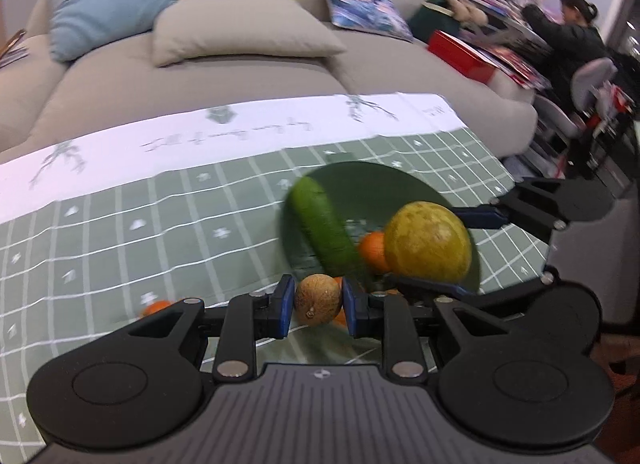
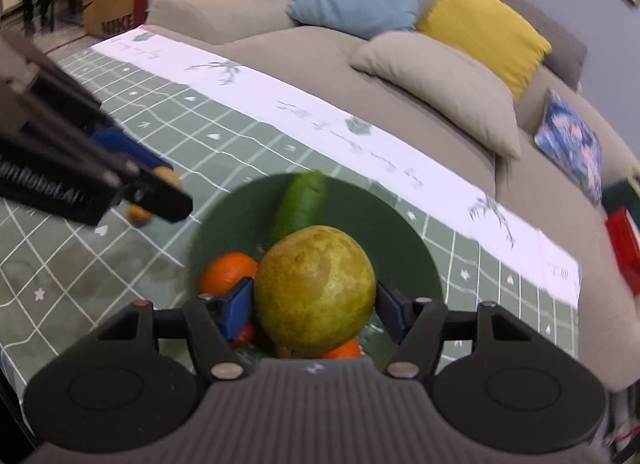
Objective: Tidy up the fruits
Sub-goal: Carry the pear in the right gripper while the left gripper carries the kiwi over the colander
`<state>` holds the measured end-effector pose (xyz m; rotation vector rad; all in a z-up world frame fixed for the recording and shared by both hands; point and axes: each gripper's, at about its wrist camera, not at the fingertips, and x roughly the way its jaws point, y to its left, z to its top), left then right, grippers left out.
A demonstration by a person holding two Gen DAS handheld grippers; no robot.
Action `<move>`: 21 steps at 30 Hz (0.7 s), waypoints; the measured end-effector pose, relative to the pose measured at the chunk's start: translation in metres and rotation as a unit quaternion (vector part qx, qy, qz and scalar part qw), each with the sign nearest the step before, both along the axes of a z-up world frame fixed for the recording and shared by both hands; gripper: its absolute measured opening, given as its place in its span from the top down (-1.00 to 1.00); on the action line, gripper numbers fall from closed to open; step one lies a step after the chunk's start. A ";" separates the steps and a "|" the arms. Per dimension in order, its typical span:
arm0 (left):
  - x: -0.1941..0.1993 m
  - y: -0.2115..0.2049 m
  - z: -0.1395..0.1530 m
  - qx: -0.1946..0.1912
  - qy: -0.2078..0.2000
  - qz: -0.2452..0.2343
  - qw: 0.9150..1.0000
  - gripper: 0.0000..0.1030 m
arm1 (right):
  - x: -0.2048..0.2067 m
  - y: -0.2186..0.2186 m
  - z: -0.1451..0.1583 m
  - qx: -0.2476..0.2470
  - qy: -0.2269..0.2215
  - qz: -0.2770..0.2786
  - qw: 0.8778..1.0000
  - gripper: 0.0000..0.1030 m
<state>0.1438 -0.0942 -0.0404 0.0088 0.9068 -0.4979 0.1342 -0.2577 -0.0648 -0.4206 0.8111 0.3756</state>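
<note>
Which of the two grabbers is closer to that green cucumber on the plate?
Right, probably. The right gripper, holding the big yellow-green fruit, is just before the cucumber; the left gripper sits off the plate's side.

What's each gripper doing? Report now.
Left gripper: shut on the small brown fruit.
Right gripper: shut on the large yellow-green fruit, over the green plate.

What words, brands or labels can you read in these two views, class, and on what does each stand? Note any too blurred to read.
"NIKE": on the cardboard box on the floor behind the sofa.
"...nRobotAI": partial white lettering on the left gripper's black body; its start is cut off.
Grey script on the tablecloth's white border: too blurred to read.
Magazine covers at the sofa's end: too blurred to read.
</note>
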 end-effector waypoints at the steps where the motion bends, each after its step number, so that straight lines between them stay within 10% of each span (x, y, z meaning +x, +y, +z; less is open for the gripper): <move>1: 0.002 -0.005 -0.001 0.001 0.001 -0.006 1.000 0.46 | 0.005 -0.006 -0.002 0.009 0.006 -0.007 1.000 -0.20; 21: 0.034 -0.034 -0.023 0.045 0.015 -0.010 0.999 0.46 | 0.098 -0.036 -0.039 0.162 0.078 -0.086 0.980 -0.21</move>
